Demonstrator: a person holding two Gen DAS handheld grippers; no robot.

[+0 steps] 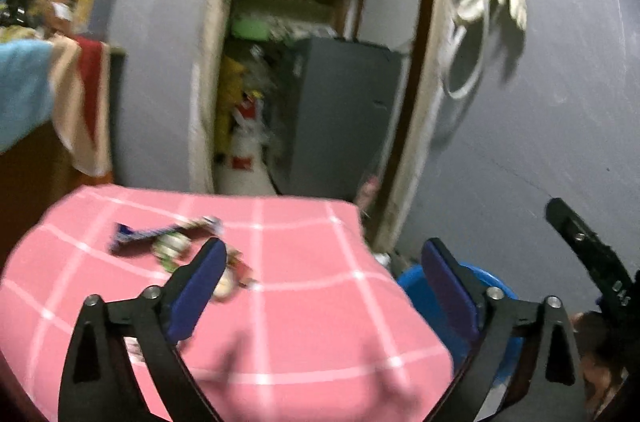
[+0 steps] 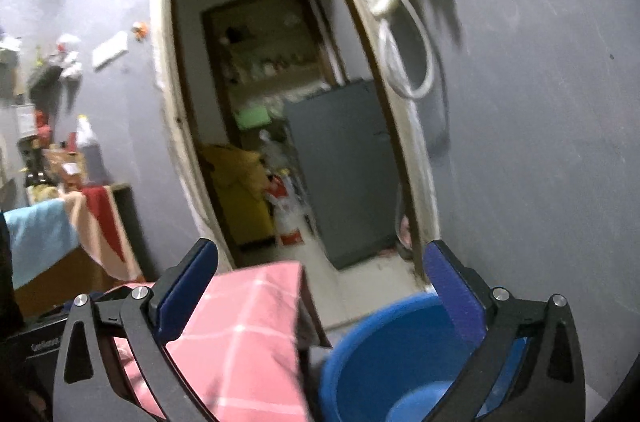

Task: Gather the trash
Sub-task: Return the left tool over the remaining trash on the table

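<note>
The left claw [image 1: 322, 286] stands spread wide with nothing between its blue pads; it hangs over the near part of the table [image 1: 304, 322], which is draped in a pink checked cloth. The right claw [image 2: 320, 286] is equally wide and empty, held above the blue basin [image 2: 360, 362] that sits just beside the table's edge.

The trash [image 1: 176, 242] lies on the cloth just beyond the left claw's left finger: a few crumpled wrappers, one long and blue, the others green and reddish, blurred in this view. They look light, thin and crinkly, likely to slide or flutter, so pinching each across its bunched middle seems safest. The basin is probably where they go.
</note>
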